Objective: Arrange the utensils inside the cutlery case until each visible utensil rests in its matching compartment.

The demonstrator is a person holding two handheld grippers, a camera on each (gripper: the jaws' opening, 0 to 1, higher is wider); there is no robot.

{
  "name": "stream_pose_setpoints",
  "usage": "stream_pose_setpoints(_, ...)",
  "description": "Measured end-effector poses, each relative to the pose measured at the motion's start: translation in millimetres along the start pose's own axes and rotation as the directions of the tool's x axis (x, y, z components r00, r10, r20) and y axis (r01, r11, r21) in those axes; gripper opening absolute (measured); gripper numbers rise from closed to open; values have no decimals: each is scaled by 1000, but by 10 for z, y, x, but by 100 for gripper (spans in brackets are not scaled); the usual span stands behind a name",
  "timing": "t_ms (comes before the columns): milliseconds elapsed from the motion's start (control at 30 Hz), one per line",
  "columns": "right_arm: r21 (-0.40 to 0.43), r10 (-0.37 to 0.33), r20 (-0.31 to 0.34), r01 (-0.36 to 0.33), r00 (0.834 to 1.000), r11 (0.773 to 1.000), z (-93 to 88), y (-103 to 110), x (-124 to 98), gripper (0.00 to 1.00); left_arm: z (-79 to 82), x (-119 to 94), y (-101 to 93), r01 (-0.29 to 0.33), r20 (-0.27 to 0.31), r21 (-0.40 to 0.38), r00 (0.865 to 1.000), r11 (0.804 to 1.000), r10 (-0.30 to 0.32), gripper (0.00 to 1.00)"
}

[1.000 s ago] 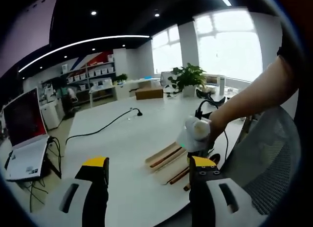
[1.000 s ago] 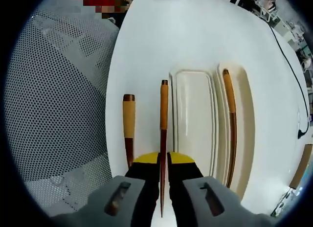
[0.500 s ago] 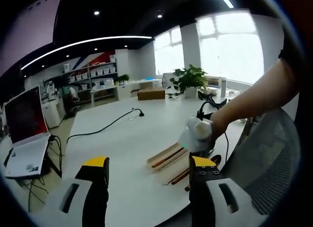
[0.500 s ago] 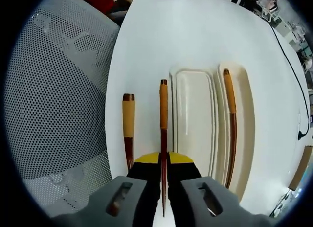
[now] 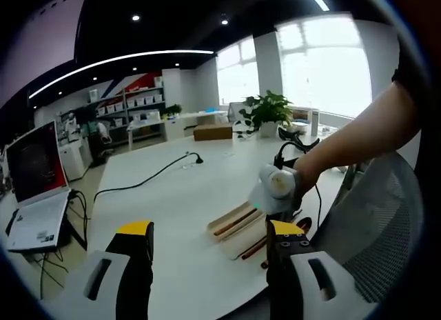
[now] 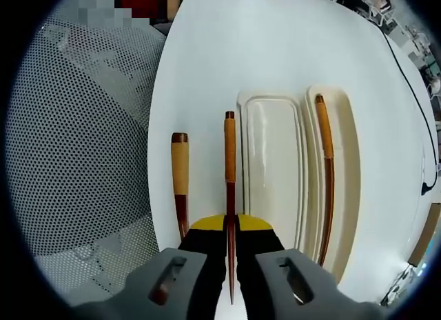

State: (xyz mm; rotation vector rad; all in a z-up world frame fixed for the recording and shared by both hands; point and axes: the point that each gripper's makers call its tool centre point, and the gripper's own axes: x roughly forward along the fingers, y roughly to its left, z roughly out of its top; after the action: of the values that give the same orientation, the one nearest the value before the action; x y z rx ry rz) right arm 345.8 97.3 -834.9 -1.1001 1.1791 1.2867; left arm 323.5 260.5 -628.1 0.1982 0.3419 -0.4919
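The desk (image 6: pixel 207 72) is plain white. The cutlery case (image 6: pixel 275 175) is cream. The thin stick (image 6: pixel 230 168) between the right gripper (image 6: pixel 230 241) jaws is tan on top and dark red-brown lower down (so is the stick (image 6: pixel 326 168) in the case). The jaws are black with yellow tips. The chair (image 6: pixel 76 154) is grey mesh with tiny dots.

In the right gripper view, the cutlery case (image 6: pixel 275 189) lies on the counter (image 6: pixel 227 51). One utensil (image 6: pixel 324 175) rests in the case's right compartment. Left of the case, a chopstick (image 6: pixel 229 168) sits between the right gripper (image 6: pixel 231 227) jaws, and another utensil (image 6: pixel 180 178) lies further left, near the mesh chair (image 6: pixel 76 141).
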Motion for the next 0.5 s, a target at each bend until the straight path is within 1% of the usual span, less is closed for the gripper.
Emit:
stream_pose_setpoints(167, 5, 8, 11, -8, 1000, 1000, -2, -2, -1, 1, 2, 1, 0, 0, 2, -1, 1000, 1000, 0, 68)
stream_pose_setpoints(433, 15, 7, 4, -7, 1000, 1000, 1, 4, -2, 1, -2, 1, 3, 2, 1, -3, 1000, 1000, -2, 68)
stream_pose_setpoints(500, 26, -5, 1, 5, 1000, 1000, -1, 1, -2, 2, -1, 0, 3, 2, 1, -2, 1000, 1000, -2, 68)
